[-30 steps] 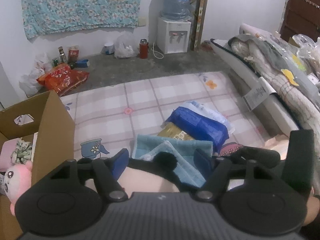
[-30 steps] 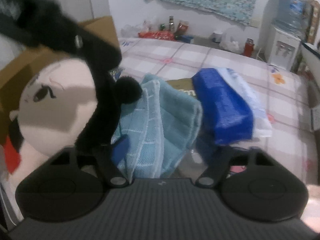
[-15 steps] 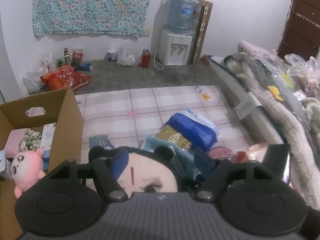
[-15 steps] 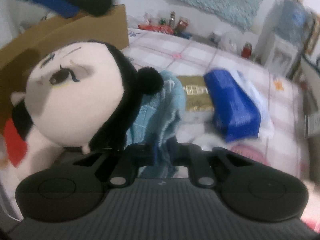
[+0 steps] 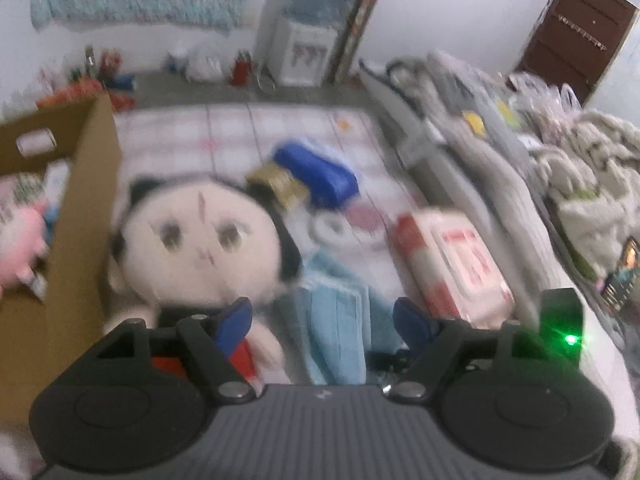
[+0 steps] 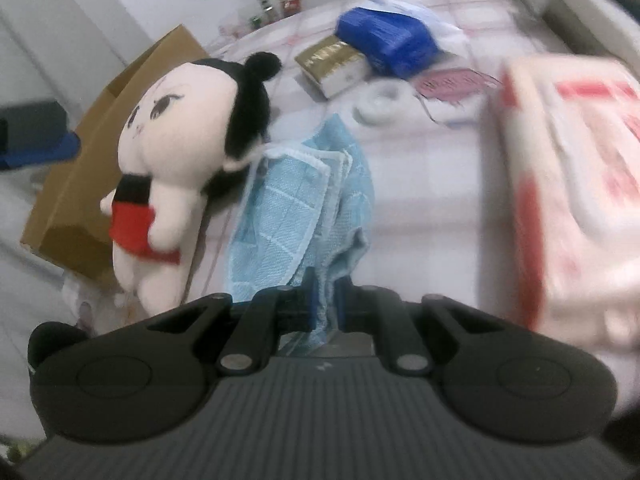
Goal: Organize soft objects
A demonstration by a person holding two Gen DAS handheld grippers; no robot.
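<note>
A plush doll [image 5: 200, 236] with black hair, a cream face and a red top stands upright against the cardboard box [image 5: 80, 208]; it also shows in the right wrist view, doll [image 6: 172, 152] beside box [image 6: 92, 168]. My left gripper [image 5: 324, 314] hangs just in front of the doll, its jaws opening and its pads touching nothing. A light blue towel [image 6: 296, 204] lies bunched on the checked sheet, and my right gripper [image 6: 324, 302] is shut on its near end. The same towel [image 5: 340, 312] runs below the left gripper's fingers.
A pink plush [image 5: 20, 236] sits inside the box. On the sheet lie a blue packet [image 6: 388, 36], a gold carton [image 6: 332, 64], a white tape roll [image 6: 380, 104] and a red-and-white tissue pack [image 6: 572, 184]. Piled blankets [image 5: 580, 200] line the right side.
The left gripper drew back from the doll, whose whole face now shows beside the box. The right gripper shut on the towel, then rolled and moved sideways with it.
</note>
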